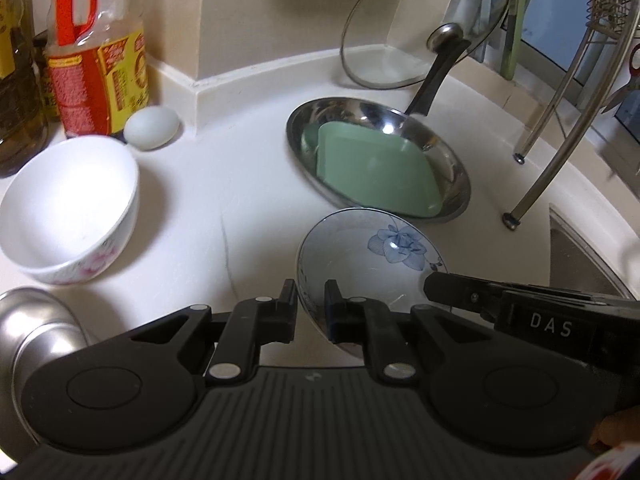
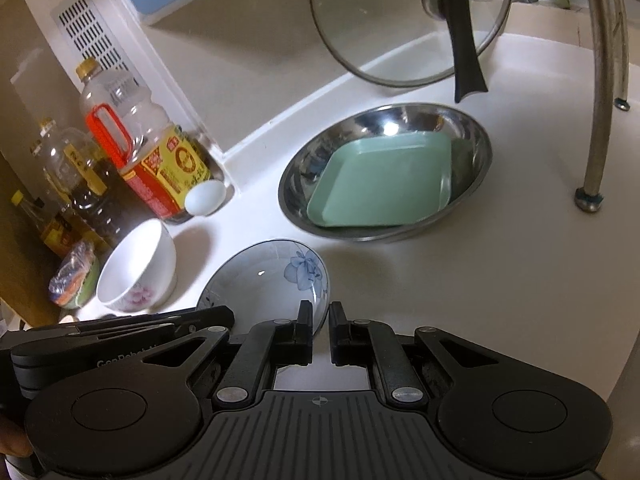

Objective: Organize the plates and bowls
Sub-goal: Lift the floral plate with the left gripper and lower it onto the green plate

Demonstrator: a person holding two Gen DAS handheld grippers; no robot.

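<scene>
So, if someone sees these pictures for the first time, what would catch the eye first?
Probably the blue-flower plate in the foreground, tilted off the white counter, with the left gripper and right gripper each clamped on its rim. Behind it sits the shiny steel bowl holding a square green plate. A white bowl stands at the left.
</scene>
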